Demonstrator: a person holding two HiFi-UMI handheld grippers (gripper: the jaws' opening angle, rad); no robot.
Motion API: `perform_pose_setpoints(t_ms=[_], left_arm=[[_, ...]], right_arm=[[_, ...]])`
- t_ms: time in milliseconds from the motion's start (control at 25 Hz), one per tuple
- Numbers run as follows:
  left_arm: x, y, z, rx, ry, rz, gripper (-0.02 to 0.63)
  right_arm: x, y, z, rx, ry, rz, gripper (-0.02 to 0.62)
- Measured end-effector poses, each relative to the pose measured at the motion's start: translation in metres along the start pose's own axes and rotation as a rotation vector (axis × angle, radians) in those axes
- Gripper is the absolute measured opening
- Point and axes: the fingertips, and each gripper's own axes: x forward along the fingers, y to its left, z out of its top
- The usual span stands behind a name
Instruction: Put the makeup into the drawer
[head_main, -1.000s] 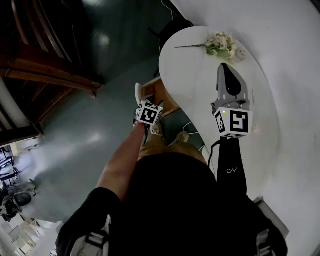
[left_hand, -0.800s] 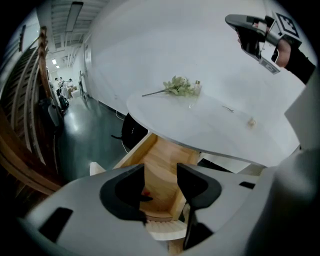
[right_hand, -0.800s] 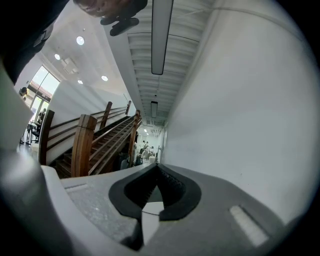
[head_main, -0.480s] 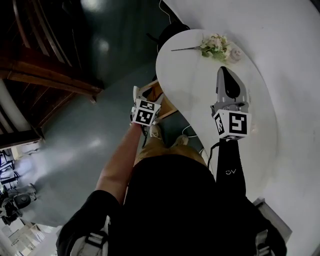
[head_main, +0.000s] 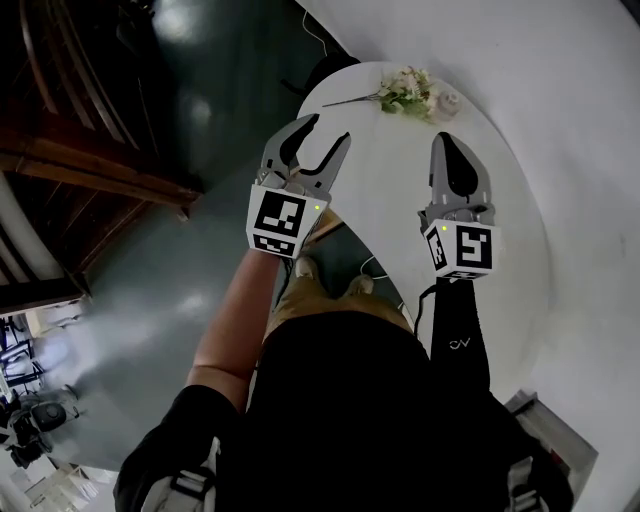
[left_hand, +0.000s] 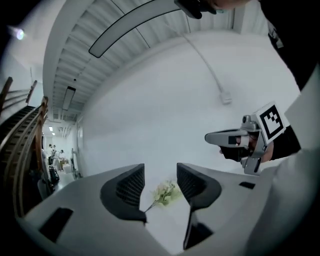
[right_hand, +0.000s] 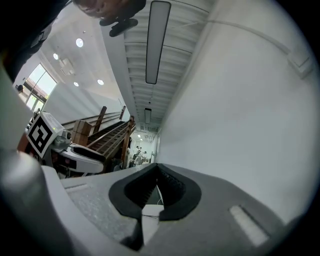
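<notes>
My left gripper (head_main: 322, 138) is held up over the near left edge of the round white table (head_main: 400, 210), open, with nothing between its fingers. Through its gap in the left gripper view (left_hand: 160, 182) I see a small bunch of pale flowers (left_hand: 165, 192) lying on the table. My right gripper (head_main: 451, 150) hovers over the table's middle, jaws together and empty, and also shows from the side (left_hand: 212, 138). A sliver of the wooden drawer (head_main: 322, 226) peeks out under the table edge. A small pale round item (head_main: 449, 100) lies beside the flowers (head_main: 406, 92). I can tell no makeup for certain.
Dark wooden stair beams (head_main: 90, 140) run along the left over a dark glossy floor (head_main: 150, 270). A black object (head_main: 326, 70) stands at the table's far edge. The white wall (head_main: 560, 90) curves close behind the table, with a cable (left_hand: 210, 75) hanging on it.
My left gripper has risen from low beside the drawer to above the table edge and now points level toward the flowers. The right gripper has edged slightly forward.
</notes>
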Motion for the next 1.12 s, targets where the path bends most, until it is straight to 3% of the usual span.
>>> perform_pose_setpoints(t_ms=[200,520,880,1120], left_arm=[[0.008,-0.047,0.010,0.002,-0.004,-0.082,0.201],[0.059,-0.151,0.023,0.020,-0.036,-0.291,0.199],[0.092,-0.295,0.035,0.048,-0.047,-0.643,0.199],[0.093,-0.360,0.035,0.056,-0.044,-0.785,0.199]], right_arm=[[-0.038,-0.023,0.014,-0.014,-0.016,-0.064,0.005],[-0.118,-0.107,0.012,-0.042,0.000,-0.266,0.005],[-0.247,-0.178,0.019,-0.093,0.056,-0.593,0.005],[-0.310,-0.196,0.013,-0.081,0.084,-0.743,0.005]])
